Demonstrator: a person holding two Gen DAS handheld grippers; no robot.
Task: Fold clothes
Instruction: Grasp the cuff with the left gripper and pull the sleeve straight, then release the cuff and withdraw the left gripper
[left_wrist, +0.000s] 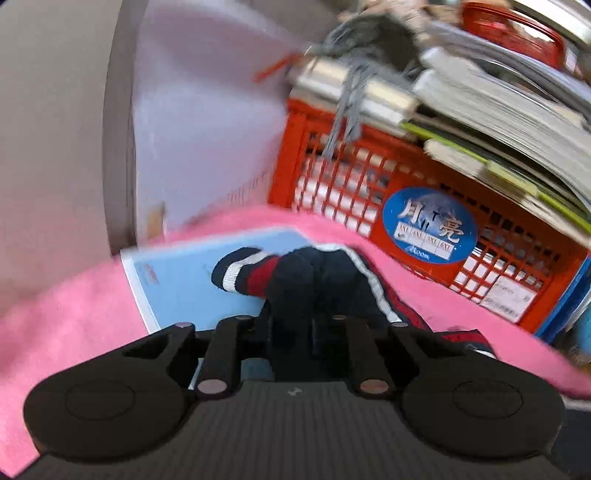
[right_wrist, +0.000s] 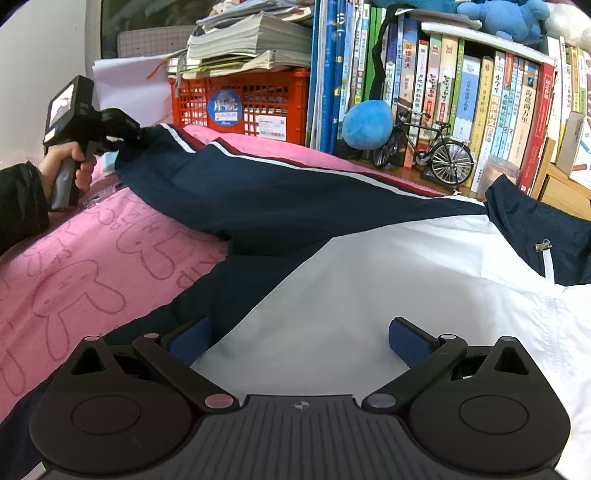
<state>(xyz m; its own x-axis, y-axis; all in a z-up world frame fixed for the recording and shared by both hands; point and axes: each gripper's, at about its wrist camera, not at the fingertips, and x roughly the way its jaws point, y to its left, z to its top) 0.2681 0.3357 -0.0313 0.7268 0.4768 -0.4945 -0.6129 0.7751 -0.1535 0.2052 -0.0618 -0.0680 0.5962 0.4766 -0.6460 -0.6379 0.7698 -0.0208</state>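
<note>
Left gripper (left_wrist: 295, 295) clamps the jacket (right_wrist: 332, 206) sleeve cuff out over the pink blanket (right_wrist: 92, 266), right gripper (right_wrist: 299, 336) fingers gape empty above its white chest, so that thin pinch could slip if tugged.

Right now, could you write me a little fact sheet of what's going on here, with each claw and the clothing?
garment: navy and white jacket, spread on a pink blanket
sleeve: stretched out to the left, its striped cuff near a light blue book
left claw: shut on the sleeve end
right claw: open, above the white panel, gripping nothing
person: a hand holds the left claw's handle
behind: red crate under stacked papers, bookshelf, model bicycle
</note>
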